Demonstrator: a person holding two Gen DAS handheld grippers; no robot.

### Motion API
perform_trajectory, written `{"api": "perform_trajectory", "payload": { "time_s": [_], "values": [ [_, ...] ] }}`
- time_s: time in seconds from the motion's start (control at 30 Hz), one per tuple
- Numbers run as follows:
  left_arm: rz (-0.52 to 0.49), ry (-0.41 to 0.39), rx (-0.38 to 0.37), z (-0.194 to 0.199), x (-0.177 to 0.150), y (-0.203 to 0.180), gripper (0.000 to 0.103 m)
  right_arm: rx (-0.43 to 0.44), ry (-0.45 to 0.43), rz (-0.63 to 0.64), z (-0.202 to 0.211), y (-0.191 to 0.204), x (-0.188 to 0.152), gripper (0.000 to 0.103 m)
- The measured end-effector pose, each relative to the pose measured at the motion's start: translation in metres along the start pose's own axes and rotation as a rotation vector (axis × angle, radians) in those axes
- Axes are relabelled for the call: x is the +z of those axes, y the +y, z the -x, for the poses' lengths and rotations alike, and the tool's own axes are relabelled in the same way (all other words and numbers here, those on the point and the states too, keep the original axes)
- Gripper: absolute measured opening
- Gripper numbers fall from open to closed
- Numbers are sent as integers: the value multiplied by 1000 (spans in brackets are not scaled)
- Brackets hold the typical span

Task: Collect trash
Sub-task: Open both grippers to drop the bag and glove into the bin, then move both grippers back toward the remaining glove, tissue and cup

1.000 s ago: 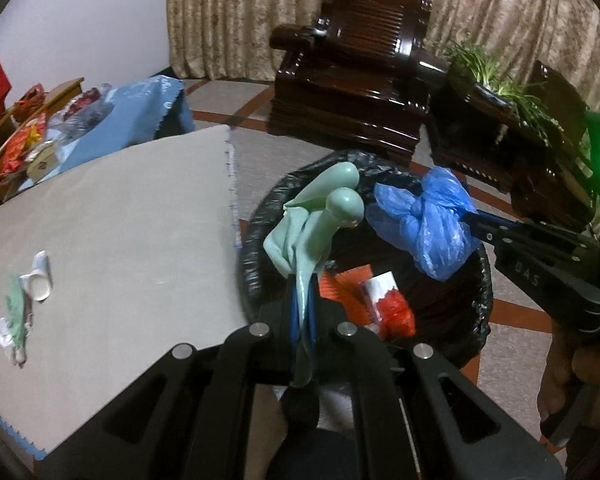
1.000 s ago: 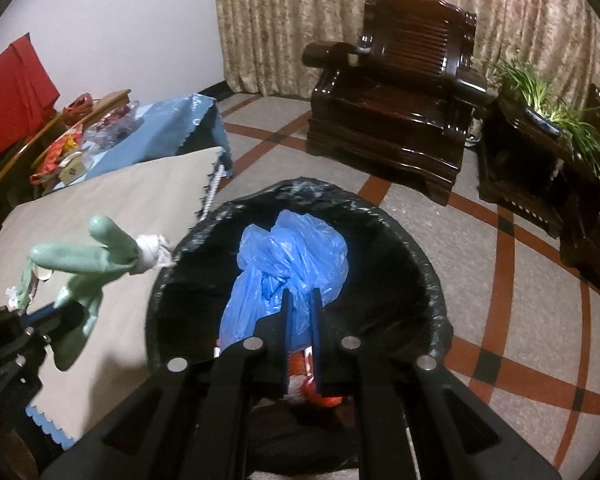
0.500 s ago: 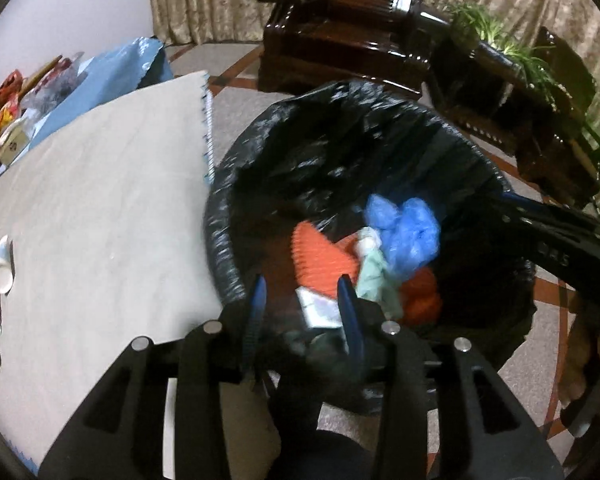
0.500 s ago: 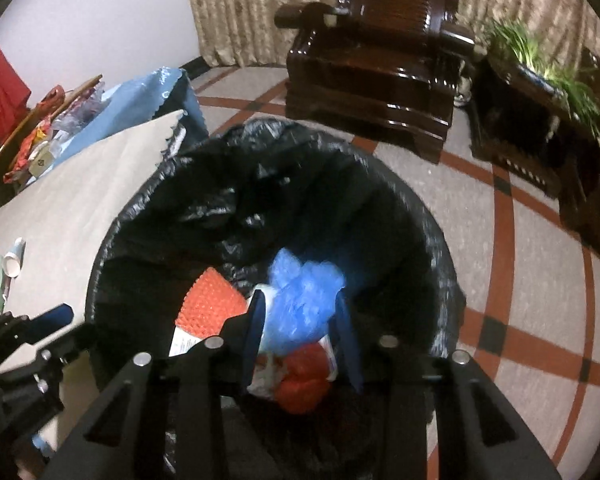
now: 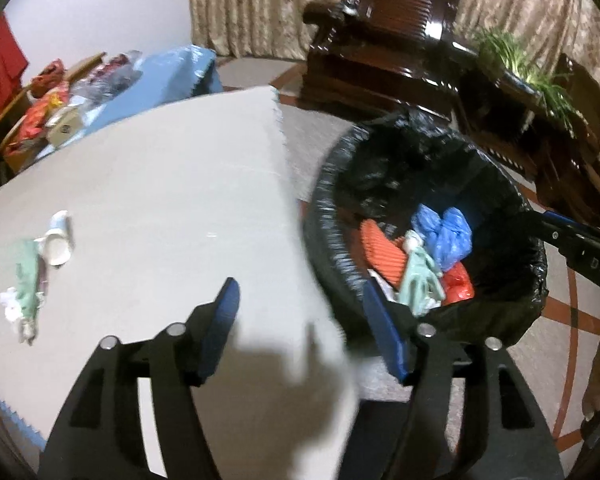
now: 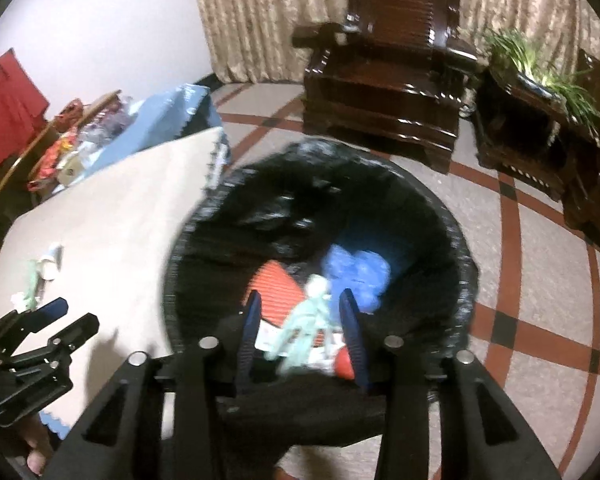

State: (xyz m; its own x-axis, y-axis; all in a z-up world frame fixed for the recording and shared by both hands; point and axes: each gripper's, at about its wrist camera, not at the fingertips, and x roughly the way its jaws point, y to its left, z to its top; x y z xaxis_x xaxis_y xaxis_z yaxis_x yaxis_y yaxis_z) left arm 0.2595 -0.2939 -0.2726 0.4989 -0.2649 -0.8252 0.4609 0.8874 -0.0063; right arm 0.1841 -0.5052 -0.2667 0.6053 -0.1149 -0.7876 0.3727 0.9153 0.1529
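The left gripper [image 5: 300, 322] hangs over the edge of the table [image 5: 160, 200], next to the trash bin [image 5: 328, 208]; its jaws are opening and nothing lies between them. The right gripper [image 6: 302, 326] hangs over the bin's mouth, its jaws also opening, with nothing clamped between the blue pads [image 6: 350, 320]. The bin is lined with a black bag and stands on the tiled floor [image 6: 540, 320] just beside the table's edge. Inside the bin lie a pale green glove [image 5: 420, 276], a crumpled blue plastic bag [image 5: 446, 236], an orange ribbed piece [image 5: 380, 252] and a red wrapper [image 5: 458, 284], all heaped together at the bottom. The glove rests on top of the orange piece and touches the blue bag. On the table, well apart from the bin, remain a small white paper cup [image 5: 58, 240] lying on its side and a strip of green and white scraps [image 5: 22, 292] just beside it. A dark wooden armchair [image 6: 388, 84] and a potted plant [image 6: 540, 68] stand beyond the bin, in front of a curtain [image 6: 260, 20].
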Motion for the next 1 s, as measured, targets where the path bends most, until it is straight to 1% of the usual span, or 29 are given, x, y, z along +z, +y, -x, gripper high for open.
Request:
{"api": "perform_trajectory", "payload": {
  "time_s": [0.07,0.17,0.3,0.4,0.5,0.77,0.83,1.0],
  "values": [
    [8,-14,18,10,-4,16,67,19,-18,29,7,23,-3,48],
    [35,-37,51,29,-11,50,69,42,-25,79,9,57,-8,48],
    [76,-56,92,49,-20,95,71,87,-14,110,9,97,-15,49],
    [103,-75,117,63,-27,124,77,111,-19,144,12,128,-20,54],
    [132,-95,147,78,-37,154,80,132,-26,181,15,158,-25,54],
    [219,-127,213,108,-58,223,80,201,-28,247,20,232,-33,54],
    [238,-135,230,115,-62,236,82,214,-30,266,21,249,-35,54],
    [278,-151,262,129,-73,267,82,242,-26,305,21,290,-41,54]
  ]
}}
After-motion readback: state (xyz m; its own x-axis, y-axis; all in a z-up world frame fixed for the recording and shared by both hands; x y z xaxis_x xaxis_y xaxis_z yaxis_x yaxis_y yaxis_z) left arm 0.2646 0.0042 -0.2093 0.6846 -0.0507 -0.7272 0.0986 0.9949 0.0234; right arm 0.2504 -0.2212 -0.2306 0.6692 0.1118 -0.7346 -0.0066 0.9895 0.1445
